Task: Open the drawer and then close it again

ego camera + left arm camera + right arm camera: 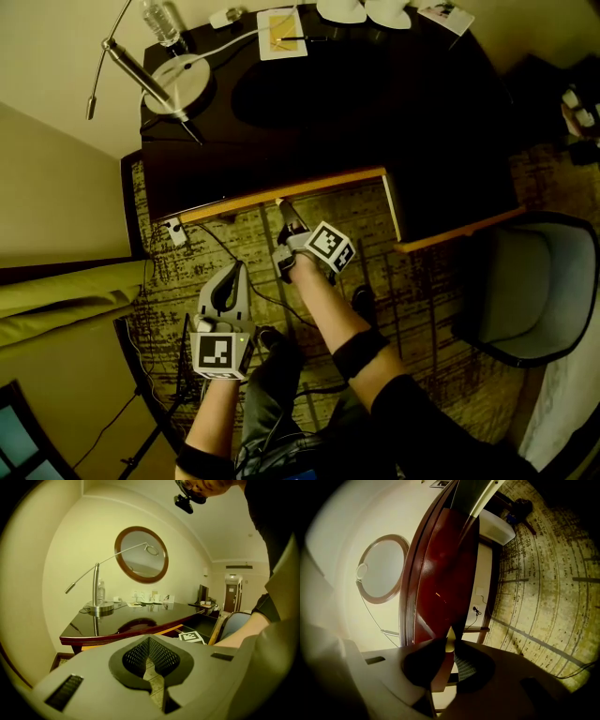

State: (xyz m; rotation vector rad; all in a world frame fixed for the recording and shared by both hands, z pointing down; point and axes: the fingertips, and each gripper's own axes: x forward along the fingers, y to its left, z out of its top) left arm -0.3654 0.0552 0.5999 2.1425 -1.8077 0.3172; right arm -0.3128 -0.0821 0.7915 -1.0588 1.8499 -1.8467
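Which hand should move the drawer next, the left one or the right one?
Right. The right gripper has its fingers clamped on the front of the drawer, so it can probably push or pull straight away. The left gripper is back over the carpet, fingers shut on nothing.

Left tongs (234,274) closed, empty, held low, close to the body. Right forearm (328,305) extended forward; right tongs (284,208) clamped on the drawer front (328,181).

Head view looks steeply down; all three share the desk (394,141) — ahead of the left gripper (236,272), close against the right gripper (281,203), its view rolled sideways.
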